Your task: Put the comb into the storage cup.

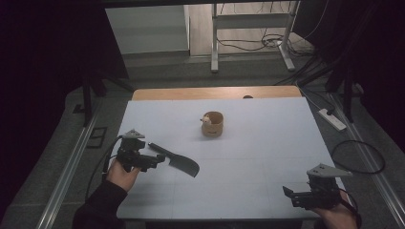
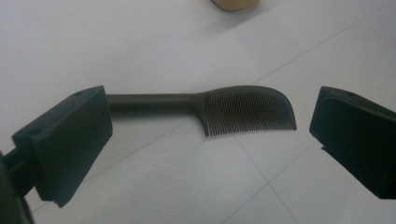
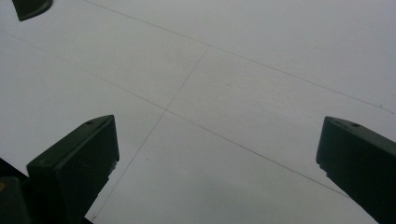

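Two grippers, one comb, one small wooden pot: we list them from left to right across the white table (image 1: 267, 143). First, our left gripper (image 2: 210, 135), held in a hand (image 1: 122, 174) at the near left of the sheet; its jaws stand wide apart and clasp nothing. In the left gripper view the dark comb (image 2: 243, 109) lies flat on the table just beyond the fingertips, spanning the gap between them: the round handle runs in behind the left finger (image 2: 70, 140), which hides its far end, and the toothed head ends just short of the right finger (image 2: 359, 140), its teeth pointing back toward us. We cannot tell whether the left finger touches the handle. From the high view the comb (image 1: 179, 163) lies immediately in front of that gripper, its handle end beside the gripper body and its head stretching away to the right. Next, the small wooden pot (image 1: 213, 124), well beyond the fingertips of both grippers, near the middle of the sheet, upright, with a pale item inside at its left rim. Last, our right gripper (image 3: 217, 158), at the near right corner; its jaws are likewise spread wide, with bare white sheet between and ahead of them.
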A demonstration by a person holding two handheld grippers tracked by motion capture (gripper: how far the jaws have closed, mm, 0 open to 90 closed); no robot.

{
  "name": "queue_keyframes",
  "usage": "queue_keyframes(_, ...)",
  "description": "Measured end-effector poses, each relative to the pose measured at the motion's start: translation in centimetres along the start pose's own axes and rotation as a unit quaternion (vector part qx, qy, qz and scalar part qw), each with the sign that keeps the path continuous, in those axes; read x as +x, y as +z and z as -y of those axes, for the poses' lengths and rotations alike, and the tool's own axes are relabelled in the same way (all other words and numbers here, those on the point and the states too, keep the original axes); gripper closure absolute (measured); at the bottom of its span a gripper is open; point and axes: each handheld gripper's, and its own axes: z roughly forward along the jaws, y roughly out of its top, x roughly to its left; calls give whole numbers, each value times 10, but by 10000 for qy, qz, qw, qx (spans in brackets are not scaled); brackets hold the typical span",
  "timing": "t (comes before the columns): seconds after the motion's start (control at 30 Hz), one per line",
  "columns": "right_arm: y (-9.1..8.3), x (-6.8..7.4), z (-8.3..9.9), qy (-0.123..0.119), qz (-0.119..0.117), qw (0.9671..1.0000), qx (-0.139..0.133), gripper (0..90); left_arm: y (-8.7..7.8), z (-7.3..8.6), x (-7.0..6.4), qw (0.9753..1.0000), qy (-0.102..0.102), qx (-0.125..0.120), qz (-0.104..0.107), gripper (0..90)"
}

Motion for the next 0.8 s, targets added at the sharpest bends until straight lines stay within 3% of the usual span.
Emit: queue_keyframes(0.8, 0, 0, 0, -25, -1, 10000, 21, 0, 26, -28, 10, 9995, 254, 209, -33, 0)
